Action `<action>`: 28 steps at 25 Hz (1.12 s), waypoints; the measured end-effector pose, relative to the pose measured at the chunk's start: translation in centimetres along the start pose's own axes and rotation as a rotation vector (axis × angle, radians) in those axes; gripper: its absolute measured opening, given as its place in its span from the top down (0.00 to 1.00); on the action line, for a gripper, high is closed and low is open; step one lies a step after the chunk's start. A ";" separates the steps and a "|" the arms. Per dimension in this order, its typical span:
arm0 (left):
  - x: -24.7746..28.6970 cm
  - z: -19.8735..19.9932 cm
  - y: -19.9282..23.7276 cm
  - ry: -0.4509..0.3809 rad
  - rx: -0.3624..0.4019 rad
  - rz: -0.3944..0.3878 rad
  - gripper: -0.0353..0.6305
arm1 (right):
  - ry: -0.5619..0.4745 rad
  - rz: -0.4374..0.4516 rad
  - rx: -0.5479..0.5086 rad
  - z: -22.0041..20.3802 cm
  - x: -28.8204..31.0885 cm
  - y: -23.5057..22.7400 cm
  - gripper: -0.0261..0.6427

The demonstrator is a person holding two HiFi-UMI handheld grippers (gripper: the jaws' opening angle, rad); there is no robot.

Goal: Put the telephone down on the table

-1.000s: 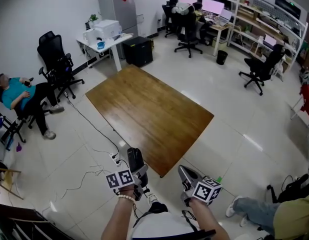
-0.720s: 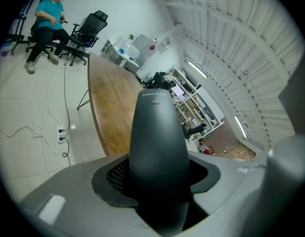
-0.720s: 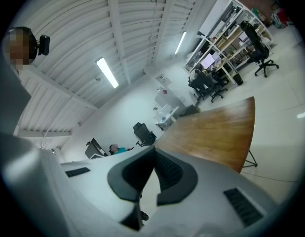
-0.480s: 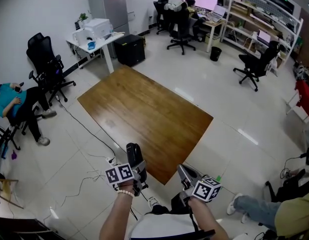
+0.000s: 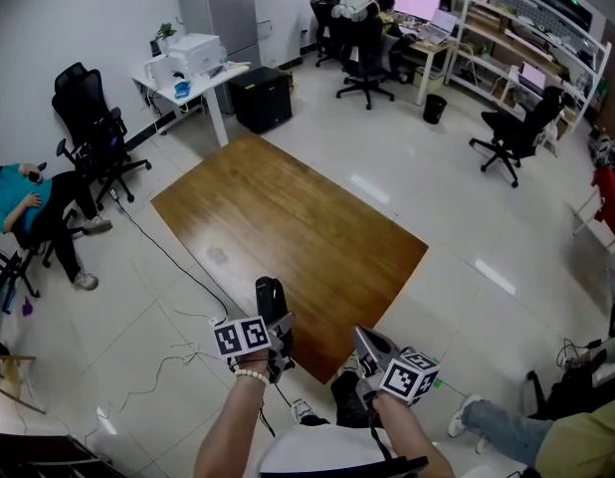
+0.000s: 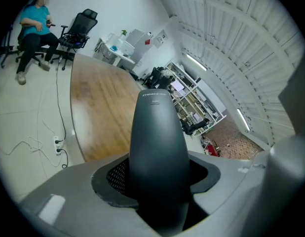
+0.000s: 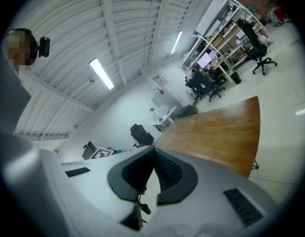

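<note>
A black telephone handset (image 5: 269,302) sticks up and forward out of my left gripper (image 5: 273,319), whose jaws are shut on its lower part. In the left gripper view the handset (image 6: 157,142) fills the middle, gripped between the grey jaws, with the left gripper (image 6: 160,179) just short of the near edge of the brown wooden table (image 6: 98,107). The table (image 5: 288,217) has nothing on it. My right gripper (image 5: 366,345) hovers beside the table's near corner, shut and holding nothing. In its own view the right gripper (image 7: 151,154) has the table (image 7: 221,127) ahead on the right.
A power strip and cables (image 5: 193,317) lie on the tiled floor left of the table. A seated person (image 5: 19,202) and black office chairs (image 5: 89,118) are at far left. A white desk with a printer (image 5: 193,63) stands behind. Someone's legs (image 5: 507,421) are at bottom right.
Both grippers have moved forward toward the table's near corner. The handset now sits over the table's near edge. The grip on it is unchanged.
</note>
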State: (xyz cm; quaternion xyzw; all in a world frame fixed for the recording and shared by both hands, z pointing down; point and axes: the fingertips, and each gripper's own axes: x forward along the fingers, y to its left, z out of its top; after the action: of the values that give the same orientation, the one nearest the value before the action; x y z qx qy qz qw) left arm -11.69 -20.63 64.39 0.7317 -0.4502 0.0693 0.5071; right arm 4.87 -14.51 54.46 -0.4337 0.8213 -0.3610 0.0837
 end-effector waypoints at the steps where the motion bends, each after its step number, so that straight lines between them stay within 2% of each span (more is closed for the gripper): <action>1: 0.5 0.2 0.1 0.004 0.003 0.008 0.53 | 0.006 0.003 -0.002 0.1 0.3 -0.2 0.96; 16: 11.3 2.6 2.8 0.141 0.058 0.192 0.53 | 0.062 0.038 0.049 5.0 5.1 -6.7 0.96; 28: 17.3 2.3 5.4 0.252 0.101 0.407 0.53 | 0.104 0.028 0.116 7.7 7.2 -12.2 0.96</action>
State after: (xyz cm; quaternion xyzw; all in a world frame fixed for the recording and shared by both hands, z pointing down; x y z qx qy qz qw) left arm -6.36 -33.06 76.63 0.6359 -0.5174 0.2832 0.4978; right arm 11.91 -28.52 58.25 -0.3972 0.8081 -0.4291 0.0709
